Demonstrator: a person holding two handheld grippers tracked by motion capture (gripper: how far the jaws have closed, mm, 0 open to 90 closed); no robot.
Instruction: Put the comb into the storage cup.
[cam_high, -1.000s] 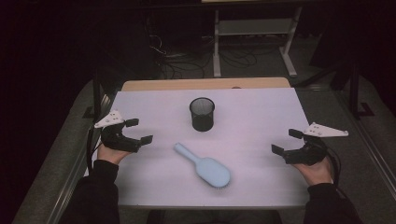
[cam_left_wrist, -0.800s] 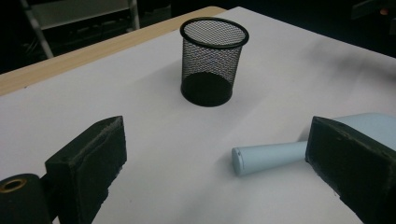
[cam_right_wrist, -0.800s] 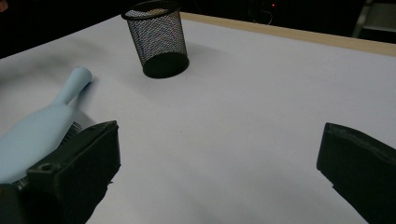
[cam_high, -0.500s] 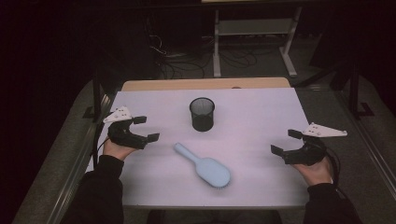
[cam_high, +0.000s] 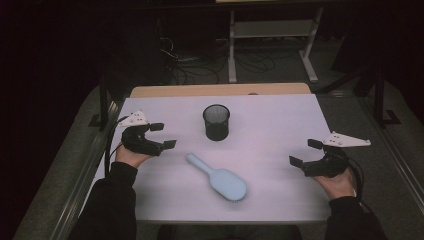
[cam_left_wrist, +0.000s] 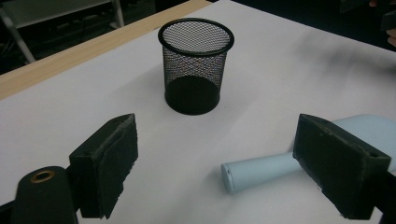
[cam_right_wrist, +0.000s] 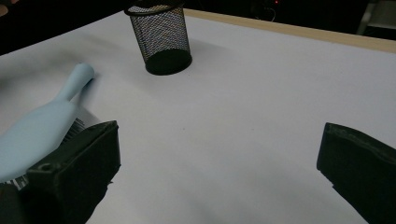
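A pale blue hairbrush (cam_high: 219, 176) lies bristles down on the white table (cam_high: 270, 125), its handle (cam_left_wrist: 259, 170) pointing back left. Behind it stands an upright black mesh cup (cam_high: 216, 121), which looks empty. My left gripper (cam_high: 162, 136) hovers left of the brush handle, open, with nothing between its jaws; in the left gripper view the handle end lies just inside the right jaw. My right gripper (cam_high: 306, 152) is open near the table's right side, apart from the brush (cam_right_wrist: 42, 128) and the cup (cam_right_wrist: 161, 37).
A wooden strip (cam_high: 220, 90) runs along the table's far edge. Beyond it the dark floor holds cables (cam_high: 200, 62) and a white metal frame (cam_high: 272, 35). Dark rails (cam_high: 102, 107) flank the table.
My left gripper has moved right and forward toward the brush handle. The right gripper has barely shifted. The brush and the cup have stayed put.
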